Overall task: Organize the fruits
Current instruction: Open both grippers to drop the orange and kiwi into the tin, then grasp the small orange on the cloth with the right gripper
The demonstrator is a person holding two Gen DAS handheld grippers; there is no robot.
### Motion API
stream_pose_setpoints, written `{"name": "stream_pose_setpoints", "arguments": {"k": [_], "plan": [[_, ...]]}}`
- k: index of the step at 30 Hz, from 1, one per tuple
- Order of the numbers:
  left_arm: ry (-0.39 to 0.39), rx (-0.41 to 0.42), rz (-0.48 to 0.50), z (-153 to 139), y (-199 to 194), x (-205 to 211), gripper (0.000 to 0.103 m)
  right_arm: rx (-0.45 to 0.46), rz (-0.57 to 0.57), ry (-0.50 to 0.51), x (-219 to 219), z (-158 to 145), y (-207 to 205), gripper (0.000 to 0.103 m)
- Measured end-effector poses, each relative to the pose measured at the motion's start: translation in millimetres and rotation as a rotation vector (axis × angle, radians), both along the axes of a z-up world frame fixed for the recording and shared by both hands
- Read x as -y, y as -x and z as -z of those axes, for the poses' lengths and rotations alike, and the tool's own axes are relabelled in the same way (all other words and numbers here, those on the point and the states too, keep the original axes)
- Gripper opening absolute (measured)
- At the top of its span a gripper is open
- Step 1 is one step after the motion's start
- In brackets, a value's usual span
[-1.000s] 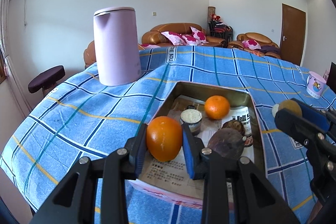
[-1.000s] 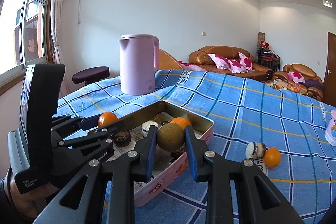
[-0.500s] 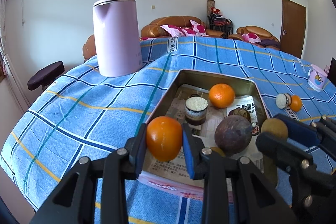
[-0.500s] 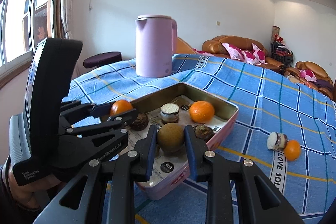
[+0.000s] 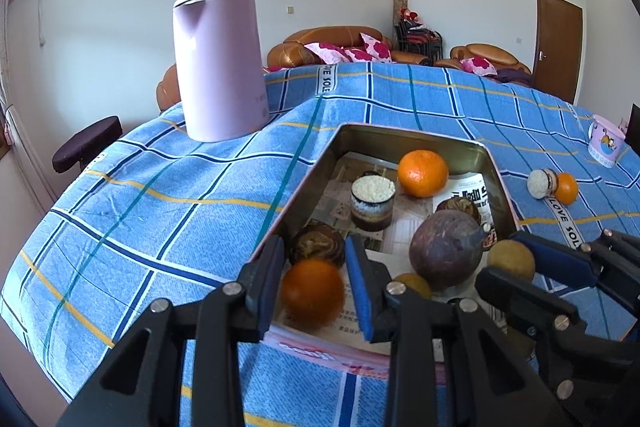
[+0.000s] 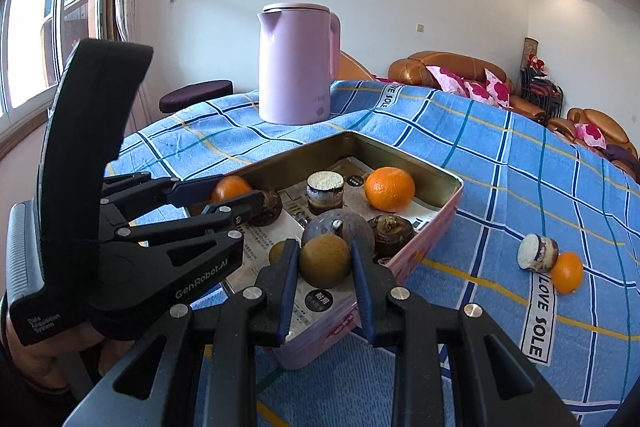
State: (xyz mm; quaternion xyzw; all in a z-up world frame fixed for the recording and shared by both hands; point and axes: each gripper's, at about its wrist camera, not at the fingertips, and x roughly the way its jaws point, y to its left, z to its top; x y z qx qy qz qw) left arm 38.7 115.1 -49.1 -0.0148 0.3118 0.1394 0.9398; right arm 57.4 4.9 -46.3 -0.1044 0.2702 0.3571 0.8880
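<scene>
A metal tin (image 5: pixel 312 183) (image 6: pixel 444 179) lined with newspaper sits on the blue checked tablecloth. It holds an orange (image 5: pixel 423 167) (image 6: pixel 390 187), a purple fruit (image 5: pixel 445 250) (image 6: pixel 338 227), brown fruits and a small layered cake (image 5: pixel 372 202) (image 6: pixel 325 193). My left gripper (image 5: pixel 314 291) (image 6: pixel 236 195) has opened over the tin's near left corner; a blurred orange (image 5: pixel 313 291) (image 6: pixel 230 187) sits loose between its fingers. My right gripper (image 6: pixel 325 269) (image 5: pixel 516 267) is shut on a brown-green round fruit (image 6: pixel 325 261) (image 5: pixel 511 259) above the tin's near right edge.
A lilac kettle (image 5: pixel 219 65) (image 6: pixel 298 61) stands behind the tin. On the cloth to the right lie a small orange (image 5: pixel 566 188) (image 6: pixel 567 271) touching a small cake (image 5: pixel 541 183) (image 6: pixel 536 251), and a mug (image 5: pixel 606 146) farther right. Sofas and a stool stand beyond the table.
Both grippers moved down and forward over the tin. The left gripper's jaws have widened and its orange has come loose, blurred with motion. The right gripper still holds its fruit.
</scene>
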Motion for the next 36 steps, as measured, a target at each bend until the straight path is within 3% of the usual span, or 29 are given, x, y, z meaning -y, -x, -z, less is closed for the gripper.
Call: {"name": "stream_pose_setpoints", "arguments": {"k": [5, 8, 13, 17, 25, 29, 36], "plan": [[-0.003, -0.001, 0.003, -0.3, -0.5, 1.2, 0.035, -0.004, -0.007, -0.001, 0.1, -0.4, 0.3, 0.029], [-0.004, 0.001, -0.001, -1.2, 0.1, 1.4, 0.046, -0.003, -0.028, 0.009, -2.2, -0.2, 3.1, 0.031], [-0.002, 0.012, 0.004, -4.7, 2.3, 2.5, 0.052, 0.006, -0.007, -0.004, 3.1, -2.1, 1.7, 0.038], [-0.006, 0.032, -0.006, -9.6, 5.2, 3.8, 0.067, 0.009, 0.014, -0.013, 9.8, -4.6, -0.7, 0.044], [-0.006, 0.070, 0.026, -23.3, 4.0, 20.2, 0.068, 0.018, 0.069, -0.025, 33.4, -8.0, -8.6, 0.045], [-0.010, 0.094, 0.070, -33.7, -1.6, 39.9, 0.074, 0.019, 0.140, -0.027, 64.3, -11.7, -22.2, 0.045], [-0.001, 0.096, 0.185, -46.1, -25.9, 87.9, 0.075, -0.031, 0.367, -0.007, 129.9, -13.7, -70.2, 0.045]]}}
